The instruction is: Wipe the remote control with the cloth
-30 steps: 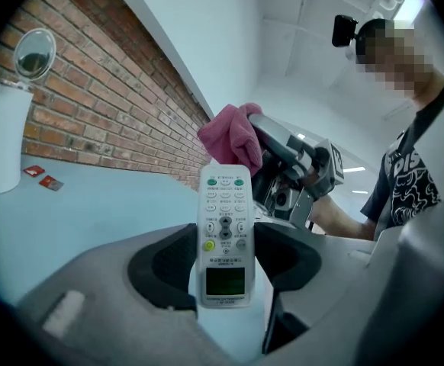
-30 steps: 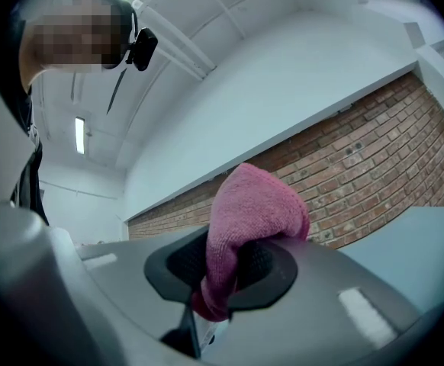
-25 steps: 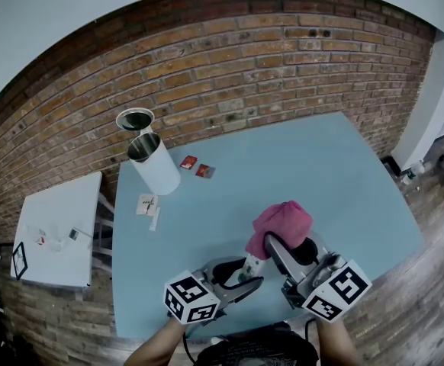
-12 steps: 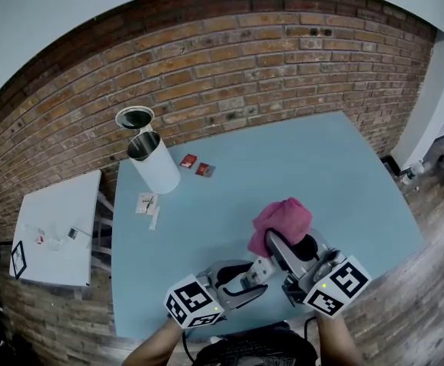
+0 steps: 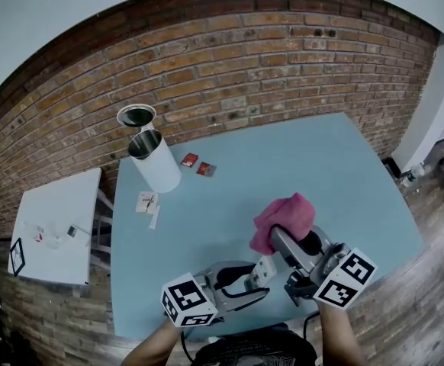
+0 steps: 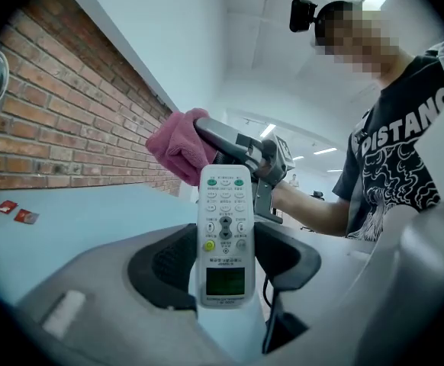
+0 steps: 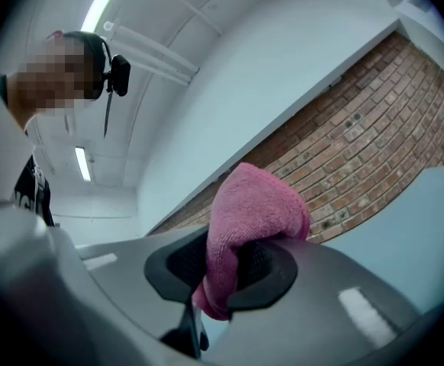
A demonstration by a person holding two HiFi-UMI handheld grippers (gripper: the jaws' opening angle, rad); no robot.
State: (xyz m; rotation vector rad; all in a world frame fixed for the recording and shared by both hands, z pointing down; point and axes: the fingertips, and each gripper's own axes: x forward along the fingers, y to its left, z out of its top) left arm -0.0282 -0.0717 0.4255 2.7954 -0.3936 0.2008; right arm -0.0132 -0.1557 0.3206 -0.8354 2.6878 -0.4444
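Left gripper clamps the remote control by its lower end; right gripper pinches the pink cloth just beyond the remote's top. Narrow hold: a hard wipe could lever it loose, I reckon. Button print's too small to read; the shirt shows "DISTANC".

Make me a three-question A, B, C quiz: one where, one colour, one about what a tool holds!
1. Where is the white bin?
A. the table's far corner
B. on the floor
C. between the tools

2. What colour is the cloth?
A. green
B. pink
C. yellow

3. What does the left tool hold?
A. nothing
B. the cloth
C. the remote control

A: it stands far from both tools.
B: pink folds fill the right tool.
C: its jaws clamp it.
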